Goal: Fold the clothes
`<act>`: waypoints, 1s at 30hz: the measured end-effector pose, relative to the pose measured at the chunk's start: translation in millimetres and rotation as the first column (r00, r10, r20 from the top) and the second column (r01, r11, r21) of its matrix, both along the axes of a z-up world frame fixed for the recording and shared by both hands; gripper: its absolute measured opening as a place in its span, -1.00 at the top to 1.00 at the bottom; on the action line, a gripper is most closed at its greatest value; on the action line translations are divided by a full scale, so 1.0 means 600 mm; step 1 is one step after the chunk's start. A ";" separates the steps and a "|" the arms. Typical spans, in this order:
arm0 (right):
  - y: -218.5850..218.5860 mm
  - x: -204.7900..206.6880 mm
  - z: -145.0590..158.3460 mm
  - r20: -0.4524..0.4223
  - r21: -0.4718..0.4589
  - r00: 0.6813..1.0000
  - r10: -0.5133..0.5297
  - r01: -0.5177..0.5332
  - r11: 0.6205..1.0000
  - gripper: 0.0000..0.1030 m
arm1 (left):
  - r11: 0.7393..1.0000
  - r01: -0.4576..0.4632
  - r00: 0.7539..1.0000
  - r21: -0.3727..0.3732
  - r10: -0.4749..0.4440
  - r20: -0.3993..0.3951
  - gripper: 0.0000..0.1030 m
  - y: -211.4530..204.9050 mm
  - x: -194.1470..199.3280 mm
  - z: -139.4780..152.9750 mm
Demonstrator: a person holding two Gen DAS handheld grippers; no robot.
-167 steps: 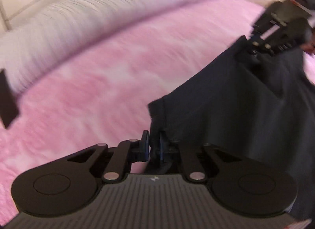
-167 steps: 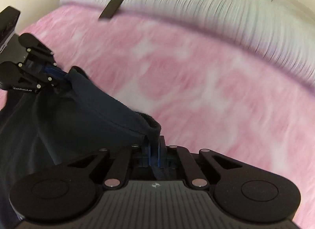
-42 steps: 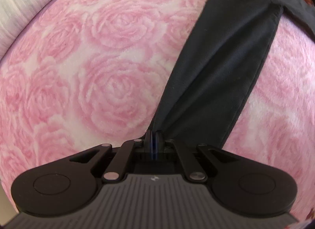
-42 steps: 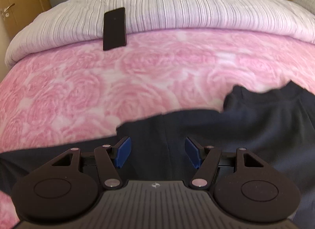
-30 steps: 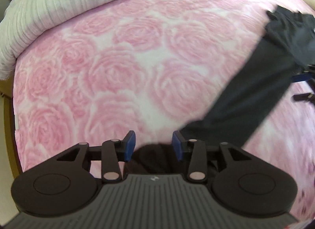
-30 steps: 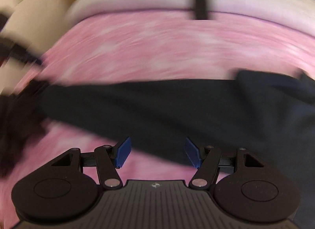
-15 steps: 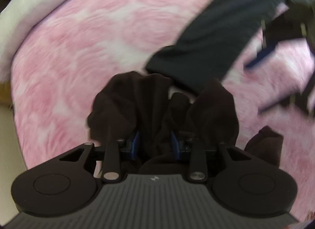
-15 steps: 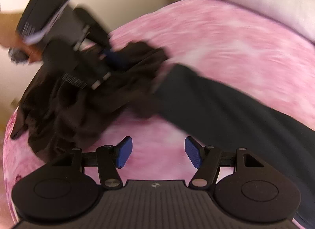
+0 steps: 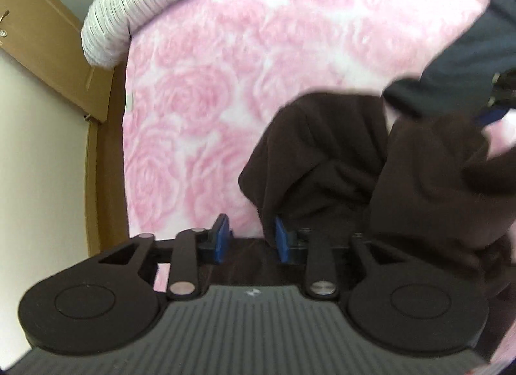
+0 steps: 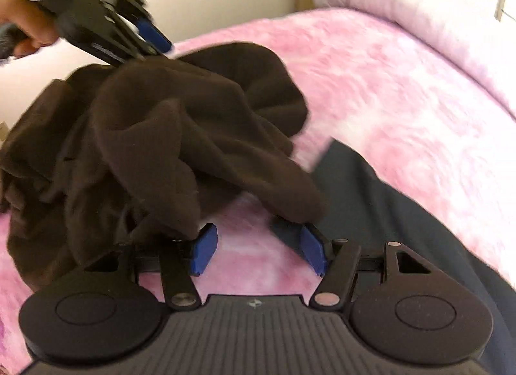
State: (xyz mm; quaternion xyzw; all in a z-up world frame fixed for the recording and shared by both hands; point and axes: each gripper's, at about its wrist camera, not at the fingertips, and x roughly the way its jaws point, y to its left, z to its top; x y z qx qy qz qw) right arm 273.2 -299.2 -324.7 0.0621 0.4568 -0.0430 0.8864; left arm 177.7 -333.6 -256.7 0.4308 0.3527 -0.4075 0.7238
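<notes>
Both claws have swung from the flat navy cotton garment (image 10: pixel 380 194) to a crumpled dark-brown fleece garment (image 10: pixel 180 123) at left of the rose-patterned pink bed blanket (image 9: pixel 225 62). Left claw (image 9: pixel 248 236) and right claw (image 10: pixel 254 246) hover apart, seemingly seeking edges.

A dark brown garment (image 10: pixel 180 136) lies crumpled in a loose heap near the corner of the bed, on the pink rose-patterned blanket (image 9: pixel 225 68). Its fabric is soft and matte, bunched into deep folds and rounded lobes — no edge lies flat. One lobe trails toward the second piece, a dark navy garment (image 10: pixel 387 213), and overlaps its near end. The navy one is spread out smooth and flat, running away from the heap as a long band across the blanket — its end seen again in the left wrist view (image 9: pixel 451 84).
</notes>
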 end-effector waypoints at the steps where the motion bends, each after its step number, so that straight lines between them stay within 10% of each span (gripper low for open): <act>1: -0.004 -0.001 0.001 0.003 0.015 1.000 -0.009 0.009 1.000 -0.20 | 0.999 -0.006 0.999 -0.034 0.005 -0.036 0.30 -0.002 -0.001 0.009; 7: 0.026 0.020 0.009 0.021 0.060 0.999 0.034 -0.035 0.998 -0.17 | 0.944 0.188 0.922 -0.272 -0.265 -0.283 -0.16 -0.009 -0.048 0.056; 13: -0.005 -0.018 0.031 0.016 -0.117 0.995 -0.103 0.104 0.988 -0.17 | 0.868 0.454 0.840 -0.202 -0.492 -0.226 -0.16 -0.053 -0.166 0.008; 17: -0.040 -0.072 0.031 -0.011 -0.140 0.981 -0.193 0.189 0.972 -0.18 | 0.851 0.522 0.853 0.056 -0.520 -0.043 -0.18 -0.088 -0.181 -0.064; 23: -0.027 -0.092 0.028 -0.028 -0.175 0.991 -0.128 0.122 0.977 -0.18 | 0.947 0.314 0.945 0.061 -0.318 0.078 -0.28 -0.043 -0.069 -0.037; 25: -0.012 -0.075 0.018 -0.021 -0.190 0.998 -0.059 0.054 0.980 -0.18 | 0.970 0.225 0.953 0.087 -0.238 0.187 0.21 -0.024 -0.030 -0.029; 30: 0.031 -0.021 -0.007 -0.040 -0.250 0.993 0.109 -0.116 0.961 -0.16 | 0.997 0.015 0.992 0.073 -0.024 0.128 0.24 0.018 0.070 -0.036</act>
